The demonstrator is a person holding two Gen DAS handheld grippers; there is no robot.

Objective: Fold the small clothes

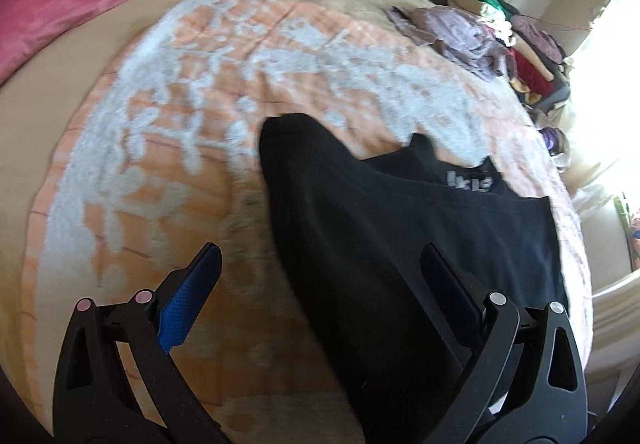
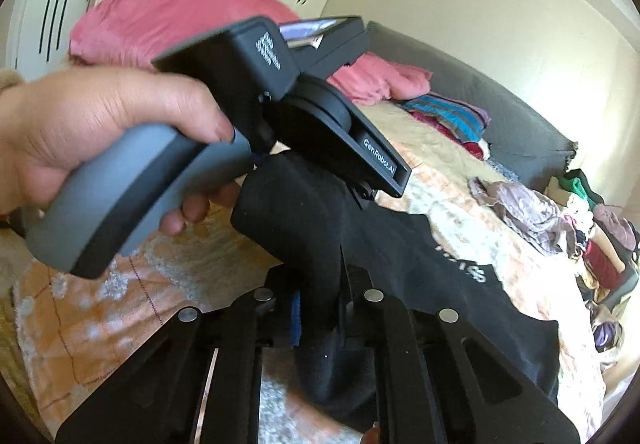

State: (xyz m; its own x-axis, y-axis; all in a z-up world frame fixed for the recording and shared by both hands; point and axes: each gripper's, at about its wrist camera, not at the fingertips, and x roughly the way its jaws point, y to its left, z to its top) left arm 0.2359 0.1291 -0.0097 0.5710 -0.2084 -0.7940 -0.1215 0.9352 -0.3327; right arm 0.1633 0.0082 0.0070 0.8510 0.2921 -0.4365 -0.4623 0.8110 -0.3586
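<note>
Right gripper clenched on black garment, apparently its sleeve; left gripper released. Lift evenly, keep fabric taut, lay fold flat on blanket.

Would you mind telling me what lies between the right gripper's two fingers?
A fold of the black garment lies there, pinched by the right gripper, whose jaws are shut on it; the right wrist view shows this.

White print on black garment blurred, unreadable; garment's lower edge cut off by frame; right gripper's pads buried in fabric.
</note>
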